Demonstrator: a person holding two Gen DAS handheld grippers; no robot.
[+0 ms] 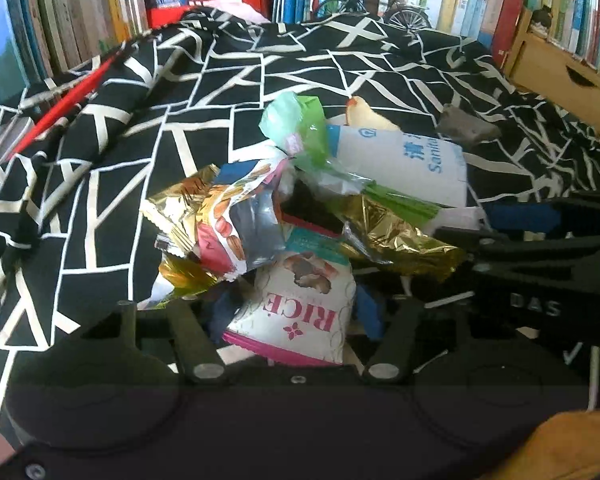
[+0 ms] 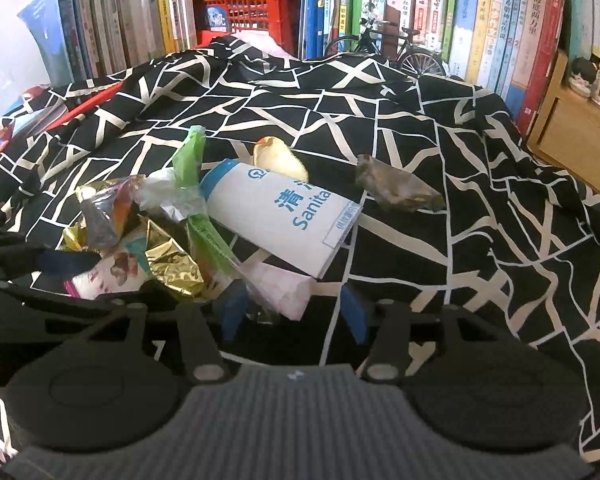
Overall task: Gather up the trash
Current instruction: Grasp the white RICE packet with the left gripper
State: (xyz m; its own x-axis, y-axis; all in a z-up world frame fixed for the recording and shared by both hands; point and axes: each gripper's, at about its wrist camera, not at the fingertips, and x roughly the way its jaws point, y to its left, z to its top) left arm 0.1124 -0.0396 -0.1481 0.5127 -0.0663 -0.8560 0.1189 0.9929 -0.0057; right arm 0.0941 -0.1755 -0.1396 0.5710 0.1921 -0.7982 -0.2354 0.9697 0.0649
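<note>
Bookshelves (image 2: 480, 20) packed with upright spines close off the top of both views, and below them a black cloth (image 2: 400, 128) crossed by white lines covers the tabletop.

At the lower middle of the left wrist view, the left gripper (image 1: 296, 312) has its jaws spread, with the "RICE" snack packet (image 1: 300, 308) lying between the blue pads; whether the pads press on it cannot be told. Above that packet the heap of trash spreads out: a gold foil wrapper (image 1: 400, 240) to the right, a nut-printed wrapper (image 1: 228, 220) to the left, a green plastic bag (image 1: 300, 128) on top.

At the lower middle of the right wrist view, the right gripper (image 2: 294, 312) has its jaws spread around a pale pink wrapper (image 2: 284, 288), pads apart from it. Just above lies a white "Sanita" paper bag (image 2: 284, 220); a yellowish fruit peel (image 2: 280, 160) sits at its upper edge, and a crumpled grey-brown scrap (image 2: 396, 188) lies apart to the right. A red crate (image 2: 252, 4) and a model bicycle (image 2: 384, 48) stand before the books.
</note>
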